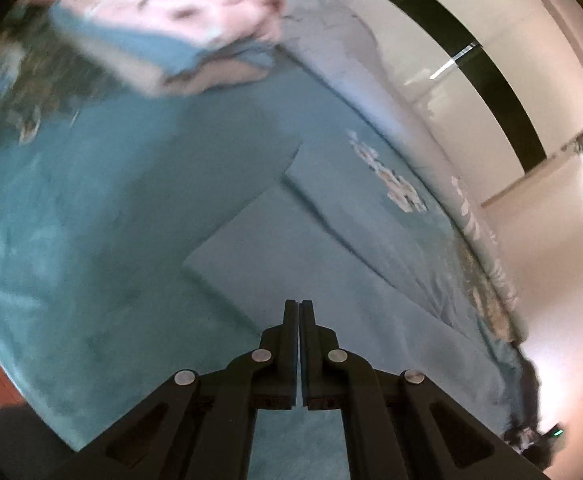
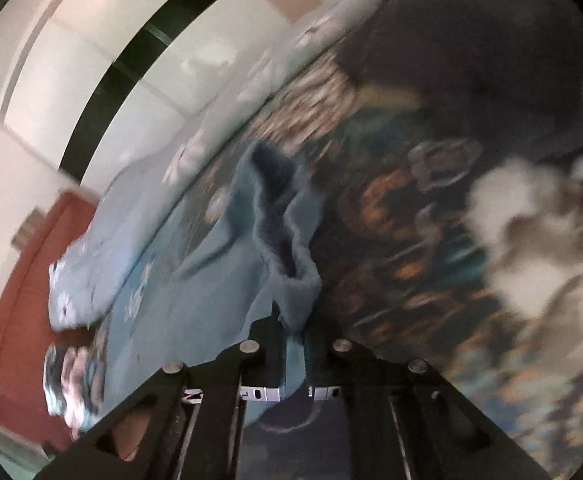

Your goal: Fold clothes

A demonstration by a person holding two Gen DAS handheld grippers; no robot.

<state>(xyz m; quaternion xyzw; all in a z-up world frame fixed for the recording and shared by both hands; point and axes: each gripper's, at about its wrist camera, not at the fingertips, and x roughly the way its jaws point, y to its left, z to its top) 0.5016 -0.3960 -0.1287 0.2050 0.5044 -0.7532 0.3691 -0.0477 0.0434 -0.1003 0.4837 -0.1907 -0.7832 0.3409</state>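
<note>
Left wrist view: the left gripper point(image 1: 299, 308) hangs over a folded teal fabric panel point(image 1: 275, 240), which lies flat on the wide teal plush bedspread point(image 1: 71, 220). Its 2 black fingers are pressed together with no cloth visible between them, so it holds nothing. Beyond the panel, towards the far end of the bedspread, sits a blurred heap of pink and blue garments point(image 1: 163, 20). A pale flower print point(image 1: 395, 184) marks the cloth just beside the panel, on the side nearer the white wall point(image 1: 491, 80).

In the right wrist view, the right gripper point(image 2: 291, 328) is clamped on a soft light-blue fleece garment point(image 2: 279, 220). A tuck of the fleece runs down between the 2 fingers, and the rest rises away from the tips in loose, deep folds. This garment is lifted clear of the bedspread, which here shows as a dark floral pattern point(image 2: 411, 240) behind it. A pale blue flowered pillow or quilt point(image 2: 103, 240) lies at the bedspread's edge, with red floor point(image 2: 11, 340) past it. The picture is smeared, so finer detail is lost.

The fleece looks light, limp and thick-piled. It should drape and sag from a single pinch, not hold any shape, and it is unlikely to slip. A firm hold is best taken at a hem or corner. The free left gripper could pinch a matching corner so that the cloth spreads flat between both.
</note>
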